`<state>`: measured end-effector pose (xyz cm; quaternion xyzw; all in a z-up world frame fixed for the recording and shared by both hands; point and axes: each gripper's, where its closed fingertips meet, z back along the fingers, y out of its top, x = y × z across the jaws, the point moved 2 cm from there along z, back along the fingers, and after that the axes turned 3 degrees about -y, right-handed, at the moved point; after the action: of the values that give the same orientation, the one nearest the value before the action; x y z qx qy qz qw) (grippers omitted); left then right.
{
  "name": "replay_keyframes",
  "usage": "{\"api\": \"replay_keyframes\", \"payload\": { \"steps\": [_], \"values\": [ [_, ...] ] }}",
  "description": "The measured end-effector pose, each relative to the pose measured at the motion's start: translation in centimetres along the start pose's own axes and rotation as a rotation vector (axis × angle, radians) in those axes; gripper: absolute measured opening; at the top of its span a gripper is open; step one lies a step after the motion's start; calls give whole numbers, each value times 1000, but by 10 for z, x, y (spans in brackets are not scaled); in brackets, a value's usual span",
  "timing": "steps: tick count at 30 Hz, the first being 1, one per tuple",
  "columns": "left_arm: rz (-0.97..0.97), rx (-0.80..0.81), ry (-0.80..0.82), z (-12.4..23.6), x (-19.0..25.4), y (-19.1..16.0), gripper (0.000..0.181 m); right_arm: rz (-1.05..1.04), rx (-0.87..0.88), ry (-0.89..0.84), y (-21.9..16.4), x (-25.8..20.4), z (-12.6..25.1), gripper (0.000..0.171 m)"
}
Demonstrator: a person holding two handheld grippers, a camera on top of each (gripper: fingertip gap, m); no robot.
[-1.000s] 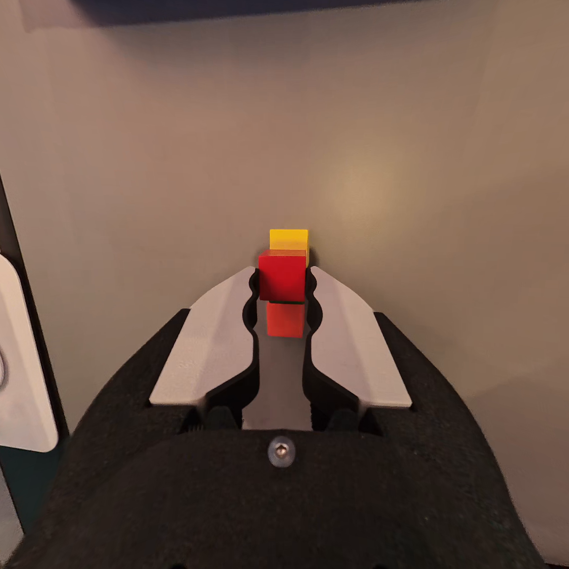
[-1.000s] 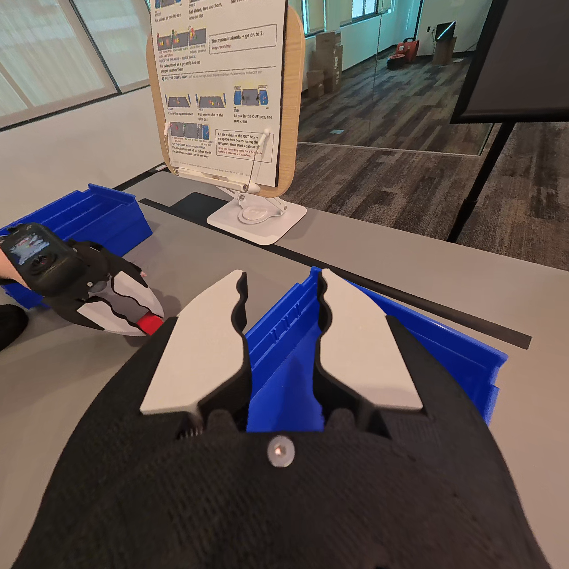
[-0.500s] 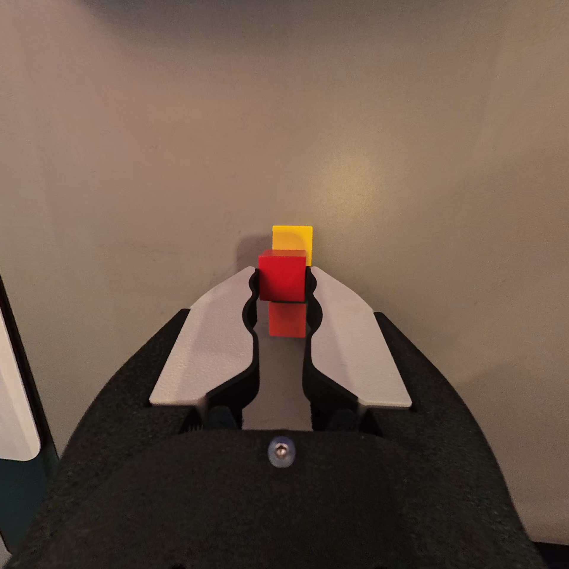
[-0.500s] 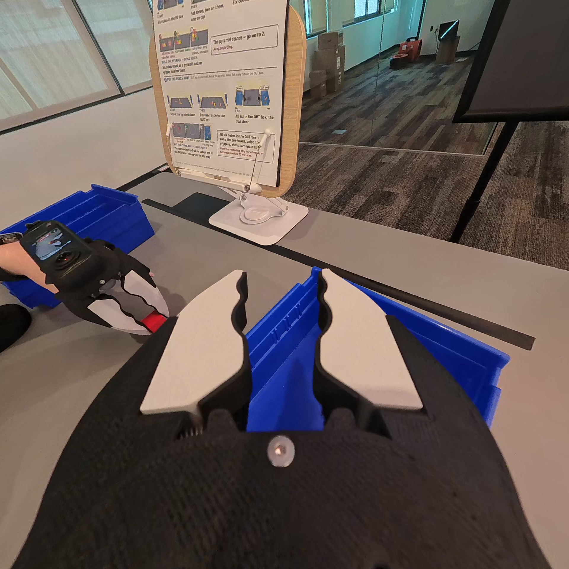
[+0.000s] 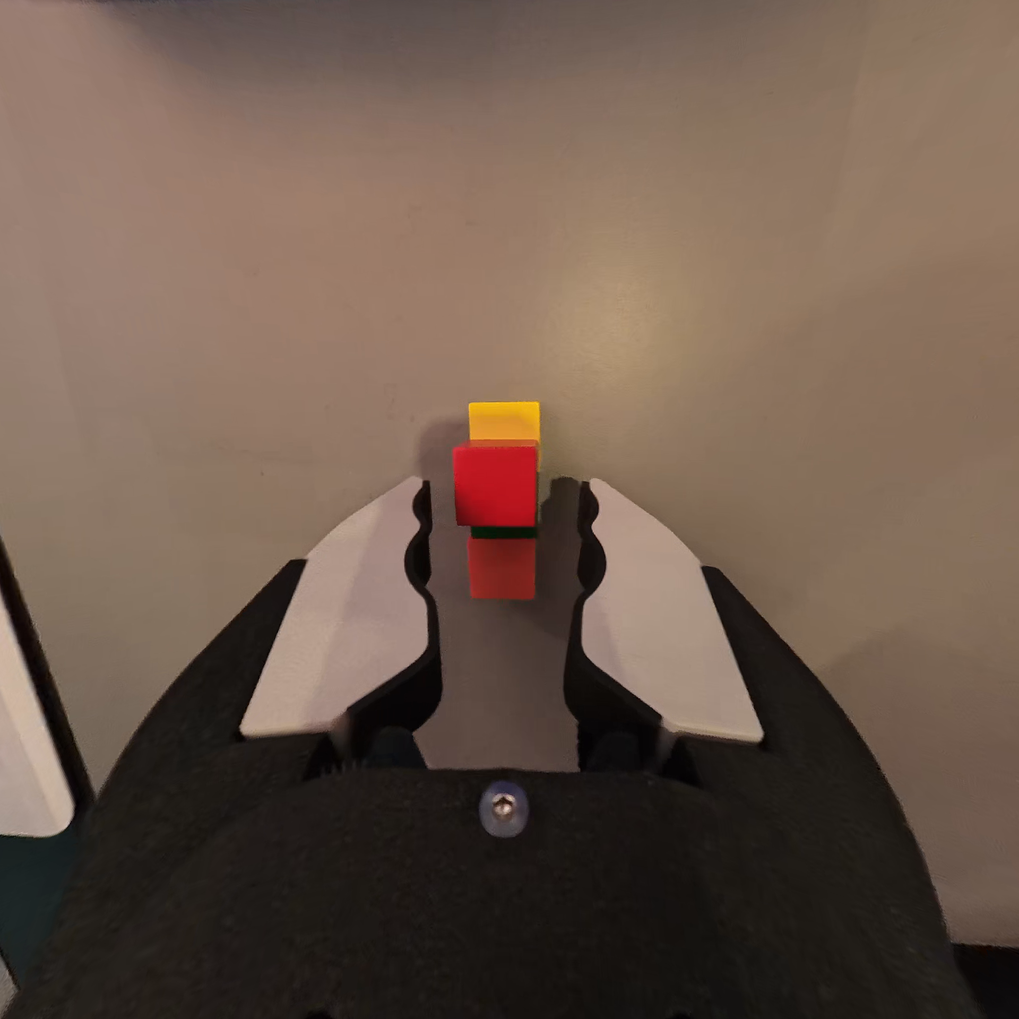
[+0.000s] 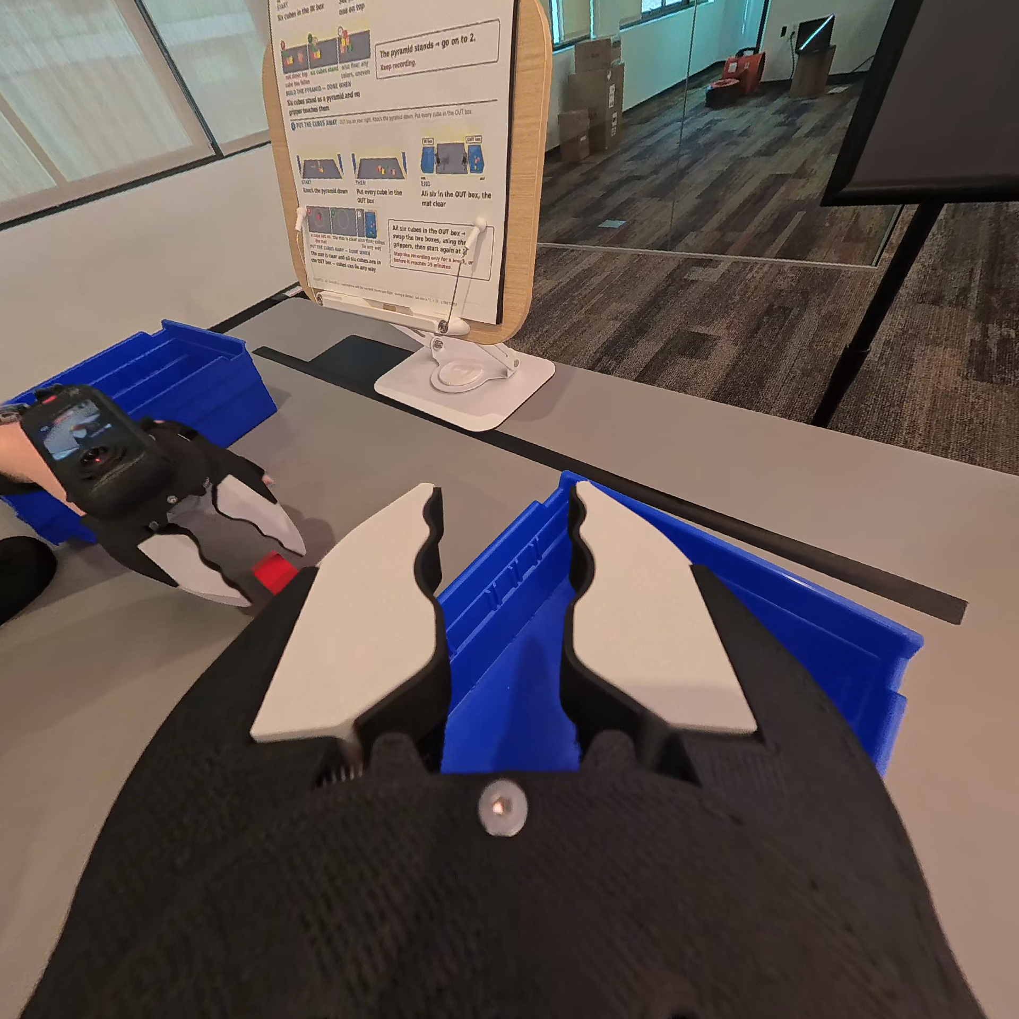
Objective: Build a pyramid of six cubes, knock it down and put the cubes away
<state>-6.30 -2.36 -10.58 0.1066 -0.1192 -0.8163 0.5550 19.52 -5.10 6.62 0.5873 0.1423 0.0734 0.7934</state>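
In the left wrist view, a red cube [image 5: 495,485] sits on top of other cubes on the grey table. A yellow cube [image 5: 503,420] is behind it, an orange-red cube [image 5: 502,568] is in front of it, and a thin green edge [image 5: 503,532] shows under it. My left gripper [image 5: 503,485] is open, with its fingers on either side of the red cube and a gap on each side. In the right wrist view, the left gripper [image 6: 270,576] is low over the red cube [image 6: 274,572]. My right gripper [image 6: 504,491] is open and empty above a blue bin [image 6: 772,595].
A second blue bin [image 6: 165,375] stands at the far left of the table. A white stand holding an instruction sheet [image 6: 408,165] stands at the back, and its base shows at the left edge of the left wrist view [image 5: 27,717]. A dark screen on a pole [image 6: 937,110] is at the right. One gripper's finger ends stand about 30 cm off the other's. It is some 4 cm from my left tips to the orange-red cube [image 5: 502,568]. Seen from the right wrist view [image 6: 272,563] as well.
My left gripper has opened and let go of the red cube, which stays on the stack. The right gripper has hardly moved.
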Motion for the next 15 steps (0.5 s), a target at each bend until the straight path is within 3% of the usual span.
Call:
{"api": "replay_keyframes", "payload": {
  "steps": [4,9,12,15],
  "values": [
    [19,52,68,28,-9,1,52,-5,-1,0,-1,2,0,44],
    [149,299,322,118,-37,-15,47,-15,9,-5,-1,6,4,44],
    [322,407,578,187,-56,-69,48,-23,25,-10,1,8,8,44],
    [561,362,721,225,-63,-156,48,-29,42,-17,4,9,12,44]
  ]
}}
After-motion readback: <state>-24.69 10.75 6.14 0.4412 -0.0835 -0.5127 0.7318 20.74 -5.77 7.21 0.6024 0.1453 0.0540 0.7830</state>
